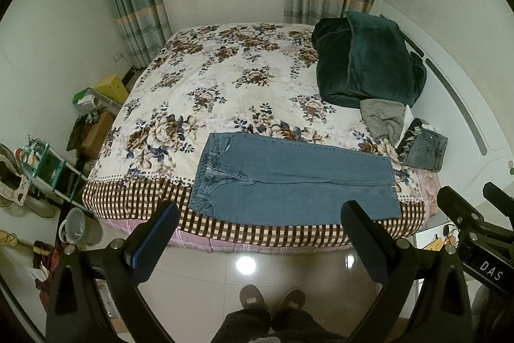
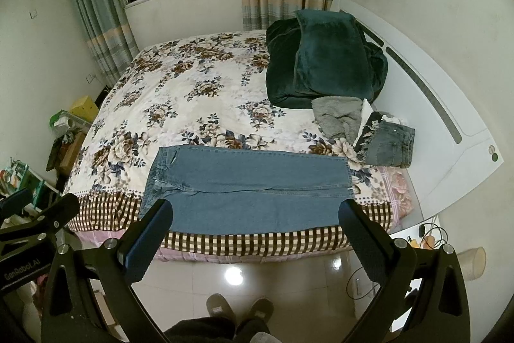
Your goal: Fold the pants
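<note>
Blue jeans (image 1: 289,179) (image 2: 244,192) lie spread flat near the front edge of the bed, waistband to the left, legs side by side pointing right. My left gripper (image 1: 260,211) hangs open above the floor in front of the bed, short of the jeans and holding nothing. My right gripper (image 2: 257,211) is open too, equally high and back from the bed edge, empty. In the left wrist view the right gripper's body (image 1: 475,224) shows at the right edge. In the right wrist view the left gripper's body (image 2: 35,224) shows at the left edge.
The bed (image 1: 225,79) has a floral cover with a checked border. A dark green blanket (image 1: 366,60), grey fleece (image 1: 382,118) and folded denim pile (image 1: 424,147) sit at its right end by the white headboard (image 2: 427,105). Clutter and shelves (image 1: 48,166) stand left. The person's slippered feet (image 1: 273,301) are on the tile floor.
</note>
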`<state>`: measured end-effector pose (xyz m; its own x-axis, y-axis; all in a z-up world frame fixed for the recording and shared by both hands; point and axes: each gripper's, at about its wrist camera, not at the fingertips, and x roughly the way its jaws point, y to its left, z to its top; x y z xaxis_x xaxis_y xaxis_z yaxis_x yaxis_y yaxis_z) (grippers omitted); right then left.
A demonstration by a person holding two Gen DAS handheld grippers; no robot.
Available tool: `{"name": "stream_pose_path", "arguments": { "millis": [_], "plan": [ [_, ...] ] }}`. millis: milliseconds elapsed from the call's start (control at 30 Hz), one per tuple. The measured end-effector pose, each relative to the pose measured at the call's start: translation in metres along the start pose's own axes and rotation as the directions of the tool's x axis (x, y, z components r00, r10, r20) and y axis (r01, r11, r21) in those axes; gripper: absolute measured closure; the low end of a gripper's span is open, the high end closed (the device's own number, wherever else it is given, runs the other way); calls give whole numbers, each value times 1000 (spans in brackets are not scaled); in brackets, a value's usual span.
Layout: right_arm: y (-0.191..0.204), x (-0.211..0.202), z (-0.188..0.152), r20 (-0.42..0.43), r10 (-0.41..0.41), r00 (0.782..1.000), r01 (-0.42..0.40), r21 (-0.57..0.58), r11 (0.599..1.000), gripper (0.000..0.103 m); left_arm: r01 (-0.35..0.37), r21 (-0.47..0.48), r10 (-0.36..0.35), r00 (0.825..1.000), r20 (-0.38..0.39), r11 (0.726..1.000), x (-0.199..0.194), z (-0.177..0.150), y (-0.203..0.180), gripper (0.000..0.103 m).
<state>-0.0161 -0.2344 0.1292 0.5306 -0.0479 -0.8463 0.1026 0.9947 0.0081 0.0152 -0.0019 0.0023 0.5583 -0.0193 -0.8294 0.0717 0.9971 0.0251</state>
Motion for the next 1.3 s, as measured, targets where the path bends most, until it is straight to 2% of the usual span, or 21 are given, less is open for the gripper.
{"name": "stream_pose_path", "arguments": {
  "millis": [633,800,933,1100,1200,1300],
  "plan": [
    [1,3,2,-12,4,1000,-4,-6,1000,0,-1,-9,1,1000,-8,1000,9,2,0,0],
    [-4,19,-5,-29,13,1000,-13,-6,1000,0,-9,-20,8,999,-31,1000,18,3,-7,0],
    [-17,41,-6,-42,8,999,-8,4,1000,0,-30,-48,29,999,-27,998,29,3,-12,0],
    [-37,84,3,-41,-35,999,36,29,999,0,-113,-97,114,994,4,989,67,22,-17,0],
    [-49,131,17,-70,-68,995,71,47,996,0,-178,-106,179,984,3,978,108,42,-18,0],
    [-65,191,44,-115,-96,989,106,82,991,0,-217,-103,213,976,-44,971,157,64,-18,0]
  ]
}}
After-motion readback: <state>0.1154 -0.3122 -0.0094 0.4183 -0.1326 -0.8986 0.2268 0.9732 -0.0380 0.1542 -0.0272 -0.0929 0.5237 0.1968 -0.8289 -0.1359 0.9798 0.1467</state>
